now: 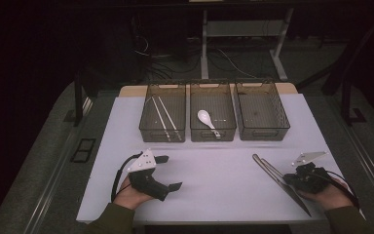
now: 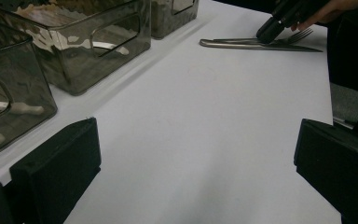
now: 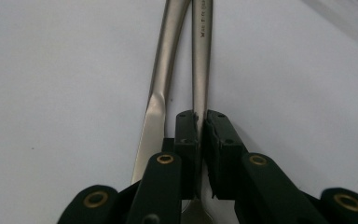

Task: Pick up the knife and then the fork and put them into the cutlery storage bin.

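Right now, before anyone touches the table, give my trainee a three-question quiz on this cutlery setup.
1. True or false: the right gripper has its jaws closed on the fork.
2. What lies in the middle bin? A) a white spoon B) chopsticks C) nothing
3. Fill in: the knife lies on the table right beside the ____.

Key:
1. True. In the right gripper view the jaws pinch the fork's handle.
2. A. The white spoon is there; the chopsticks lie in the left bin.
3. Fork. The left gripper rests open, away from both.
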Motion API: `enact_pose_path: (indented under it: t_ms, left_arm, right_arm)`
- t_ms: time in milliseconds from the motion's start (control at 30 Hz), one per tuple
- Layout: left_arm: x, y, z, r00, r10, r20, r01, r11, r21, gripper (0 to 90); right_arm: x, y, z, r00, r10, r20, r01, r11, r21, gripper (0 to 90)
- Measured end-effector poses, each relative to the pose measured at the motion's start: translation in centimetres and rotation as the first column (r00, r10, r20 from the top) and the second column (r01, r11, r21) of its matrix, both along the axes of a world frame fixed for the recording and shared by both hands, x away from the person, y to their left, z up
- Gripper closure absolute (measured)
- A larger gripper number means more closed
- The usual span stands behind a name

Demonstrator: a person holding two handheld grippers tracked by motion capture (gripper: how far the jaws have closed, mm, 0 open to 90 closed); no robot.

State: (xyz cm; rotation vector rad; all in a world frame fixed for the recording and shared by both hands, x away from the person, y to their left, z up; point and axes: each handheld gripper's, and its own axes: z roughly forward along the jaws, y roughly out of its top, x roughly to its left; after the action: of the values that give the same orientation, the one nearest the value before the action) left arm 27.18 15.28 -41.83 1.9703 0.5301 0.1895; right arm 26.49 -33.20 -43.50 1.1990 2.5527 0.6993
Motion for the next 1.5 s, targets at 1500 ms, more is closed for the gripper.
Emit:
enact_pose_path:
  t_ms: [1500]
  left_arm:
    - [0.1, 0.0, 0.0, 1.0000, -0.007, 0.000, 0.007, 1.0000, 0.002, 0.0]
  right_arm:
    - [0.7, -3.5, 4.3, 0.9898, -0.092, 0.109, 0.063, 0.967, 0.248, 84.0]
